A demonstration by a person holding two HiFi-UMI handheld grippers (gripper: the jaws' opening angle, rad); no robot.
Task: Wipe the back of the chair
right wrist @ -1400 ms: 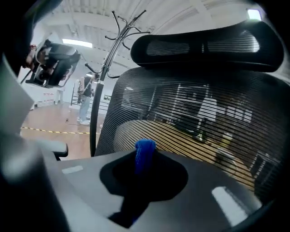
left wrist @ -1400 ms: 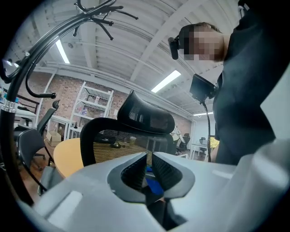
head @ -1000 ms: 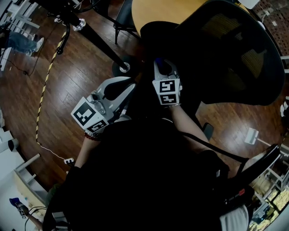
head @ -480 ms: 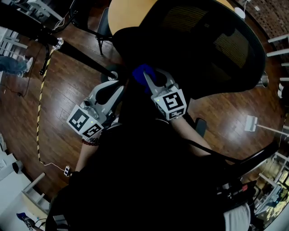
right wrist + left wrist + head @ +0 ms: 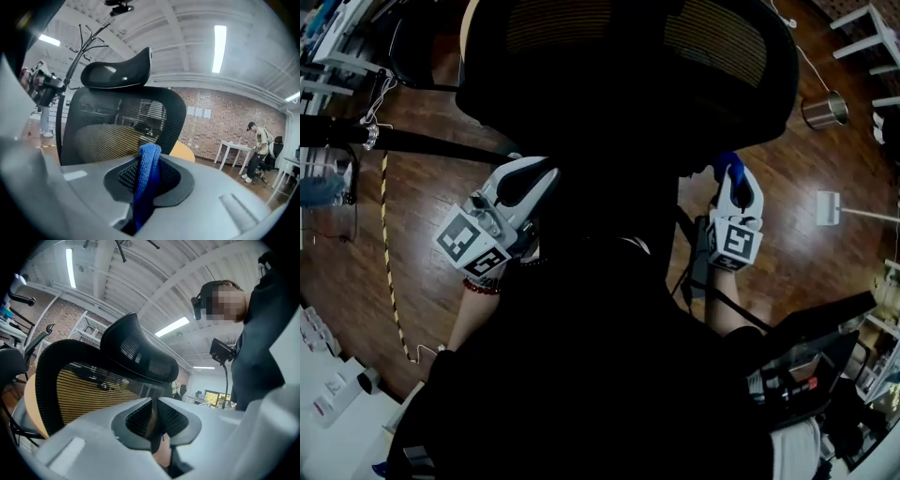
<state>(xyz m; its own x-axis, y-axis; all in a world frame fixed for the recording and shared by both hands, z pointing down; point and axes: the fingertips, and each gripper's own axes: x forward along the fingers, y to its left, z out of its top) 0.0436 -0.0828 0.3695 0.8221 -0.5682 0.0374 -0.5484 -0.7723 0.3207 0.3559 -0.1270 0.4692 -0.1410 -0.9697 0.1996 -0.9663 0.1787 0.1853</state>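
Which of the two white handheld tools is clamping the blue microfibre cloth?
The right white tool: the blue microfibre cloth is pinched between its jaws. The left white tool has its jaws nearly together, with no cloth.

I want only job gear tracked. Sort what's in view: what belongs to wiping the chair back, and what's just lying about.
For the job: chair back; blue cloth; right gripper, shut on the cloth.
Lying about: metal bin; yellow-black cable; coat stand; white table.

Head view: steeply down over chair [image 5: 628, 56]. Both gripper views: level, near, facing same chair back.
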